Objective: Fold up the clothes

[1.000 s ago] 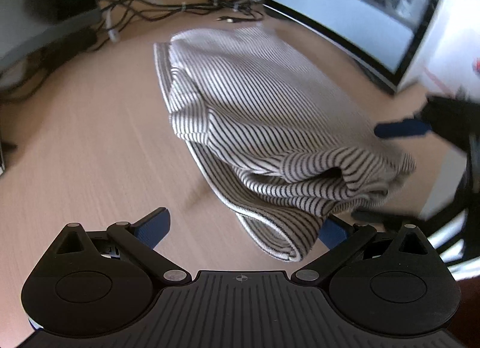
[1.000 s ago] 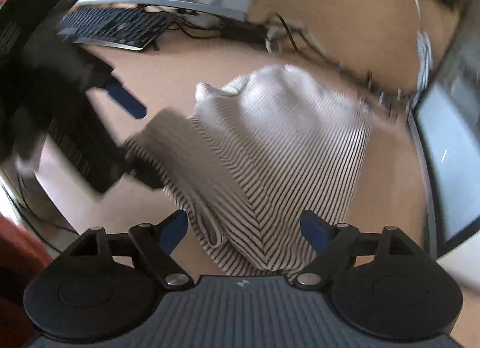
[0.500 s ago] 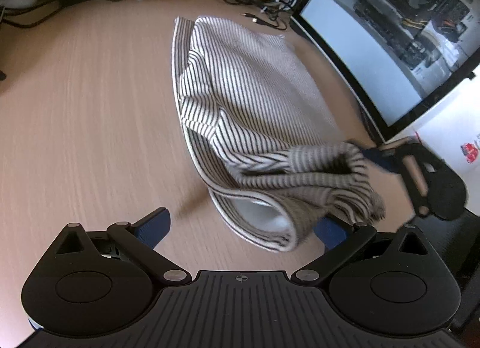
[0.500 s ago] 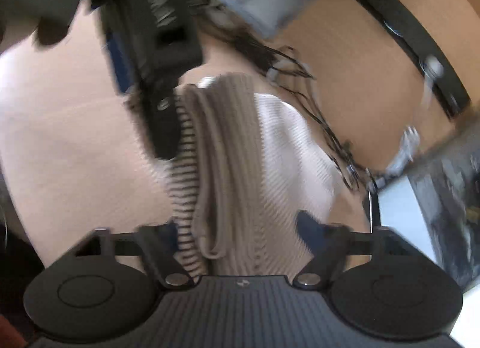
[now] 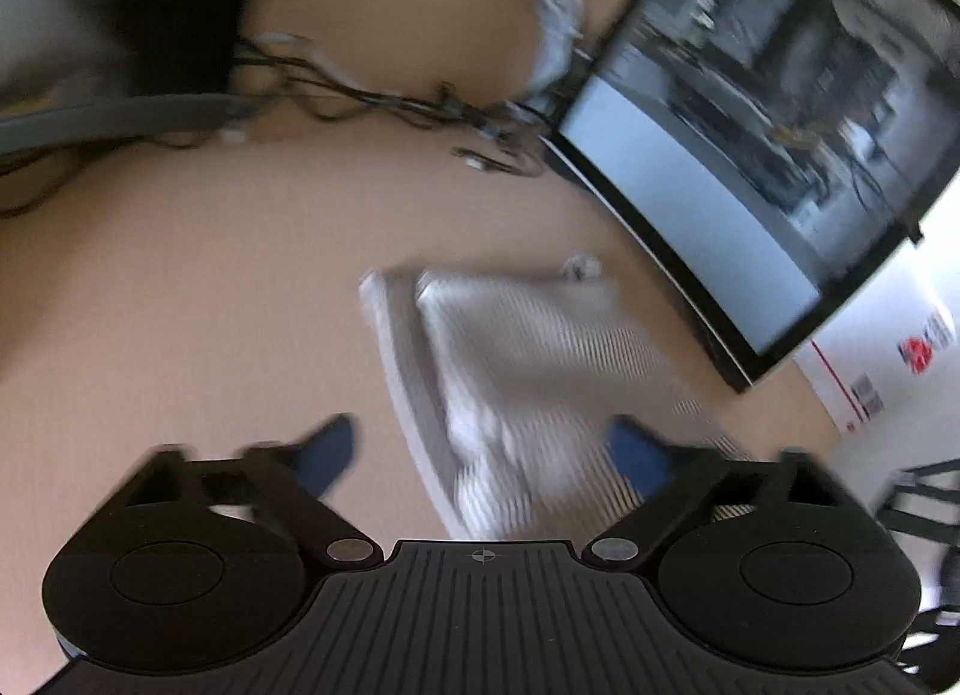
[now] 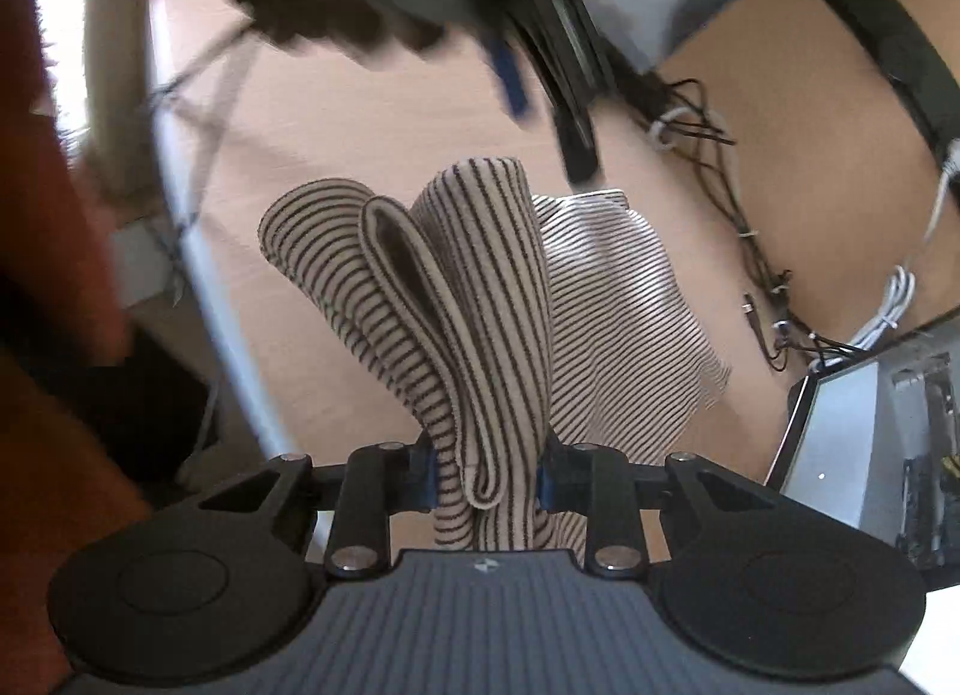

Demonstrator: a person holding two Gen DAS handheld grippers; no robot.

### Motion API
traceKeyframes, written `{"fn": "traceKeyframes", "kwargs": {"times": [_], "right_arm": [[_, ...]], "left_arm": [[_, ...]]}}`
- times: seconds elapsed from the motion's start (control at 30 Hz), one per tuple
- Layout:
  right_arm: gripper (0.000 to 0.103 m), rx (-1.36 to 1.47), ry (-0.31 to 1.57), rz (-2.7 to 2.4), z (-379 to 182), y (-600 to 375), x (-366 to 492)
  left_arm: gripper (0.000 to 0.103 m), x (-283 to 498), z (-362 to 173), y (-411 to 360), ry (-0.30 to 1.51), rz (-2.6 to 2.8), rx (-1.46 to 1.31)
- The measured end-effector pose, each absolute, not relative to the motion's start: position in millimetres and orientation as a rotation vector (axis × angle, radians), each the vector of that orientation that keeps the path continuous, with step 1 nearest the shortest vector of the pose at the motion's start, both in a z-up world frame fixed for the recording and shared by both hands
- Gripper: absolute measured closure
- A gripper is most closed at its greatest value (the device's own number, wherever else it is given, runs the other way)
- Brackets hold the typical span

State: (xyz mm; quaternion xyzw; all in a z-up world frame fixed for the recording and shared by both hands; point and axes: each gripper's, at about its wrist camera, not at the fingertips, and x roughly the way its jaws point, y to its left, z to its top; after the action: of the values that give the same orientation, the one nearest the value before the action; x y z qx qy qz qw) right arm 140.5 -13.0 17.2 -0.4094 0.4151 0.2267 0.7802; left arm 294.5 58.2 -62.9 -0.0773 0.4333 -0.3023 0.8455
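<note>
Both tongs (image 5: 480, 455) (image 6: 485, 476) closing

The striped garment (image 6: 480, 299) is a cream knit with thin dark stripes, part lifted and part lying on the wooden worktop (image 5: 180, 305). Its near end is bunched into 2 or 3 thick rolled folds that stand up off the worktop. The rest spreads flat behind, its ribbed hem (image 5: 402, 371) along the left edge.

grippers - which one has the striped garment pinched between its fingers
The right gripper: its closing jaws squeeze a bunched fold of the striped garment. The left gripper, also closing, has cloth between its fingers without pressing it.
</note>
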Motion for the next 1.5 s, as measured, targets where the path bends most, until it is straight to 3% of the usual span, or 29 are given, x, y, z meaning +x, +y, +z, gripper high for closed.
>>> {"fn": "traceKeyframes", "kwargs": {"times": [0.1, 0.27, 0.4, 0.5, 0.63, 0.83, 0.93, 1.03, 1.1, 1.13, 1.2, 1.23, 1.37, 1.5], "right_arm": [[0.075, -0.988, 0.940, 0.571, 43.2, -11.9, 125.2], [0.074, -1.188, 0.934, 0.733, 80.7, -15.9, 142.6], [0.066, -1.219, 0.899, 0.828, 65.7, -27.0, 207.1], [0.059, -1.182, 0.900, 0.840, 30.6, -37.1, 250.0], [0.054, -1.099, 0.904, 0.832, -6.4, -44.0, 278.6], [0.044, -0.974, 0.849, 0.767, -9.4, -55.3, 279.0], [0.034, -0.909, 0.826, 0.698, -6.5, -63.7, 276.3], [0.027, -0.850, 0.783, 0.610, 6.3, -72.8, 269.9], [0.019, -0.801, 0.738, 0.527, 19.1, -82.5, 261.6], [0.014, -0.771, 0.718, 0.482, 25.1, -86.8, 258.1], [0.005, -0.708, 0.676, 0.399, 35.6, -94.0, 247.7], [0.000, -0.675, 0.656, 0.363, 38.9, -94.5, 242.4], [0.000, -0.492, 0.634, 0.242, 42.9, -108.5, 253.3], [0.000, -0.354, 0.708, 0.160, 1.8, -109.3, 280.4]], "left_arm": [[0.040, 300.5, -79.1, 36.5, 0.933, -0.715, -0.089], [0.038, 298.9, -92.6, 29.8, 0.960, -0.787, -0.059], [0.039, 304.1, -98.1, 35.5, 0.987, -0.806, -0.133], [0.050, 311.8, -100.9, 55.3, 1.014, -0.754, -0.277], [0.034, 298.2, -88.1, 95.0, 0.986, -0.643, -0.380], [0.008, 268.9, -52.2, 109.3, 0.889, -0.672, -0.451], [0.006, 259.1, -40.0, 86.2, 0.877, -0.748, -0.431], [0.006, 252.6, -38.8, 56.8, 0.895, -0.754, -0.265], [0.014, 252.1, -42.4, 45.7, 0.914, -0.737, -0.186], [0.026, 252.5, -45.2, 42.0, 0.923, -0.727, -0.157], [0.034, 256.9, -49.8, 43.4, 0.934, -0.706, -0.149], [0.033, 259.6, -52.0, 44.6, 0.934, -0.694, -0.151], [0.034, 273.1, -58.5, 44.8, 0.937, -0.647, -0.153], [0.026, 283.4, -70.1, 35.3, 0.955, -0.608, -0.095]]}}
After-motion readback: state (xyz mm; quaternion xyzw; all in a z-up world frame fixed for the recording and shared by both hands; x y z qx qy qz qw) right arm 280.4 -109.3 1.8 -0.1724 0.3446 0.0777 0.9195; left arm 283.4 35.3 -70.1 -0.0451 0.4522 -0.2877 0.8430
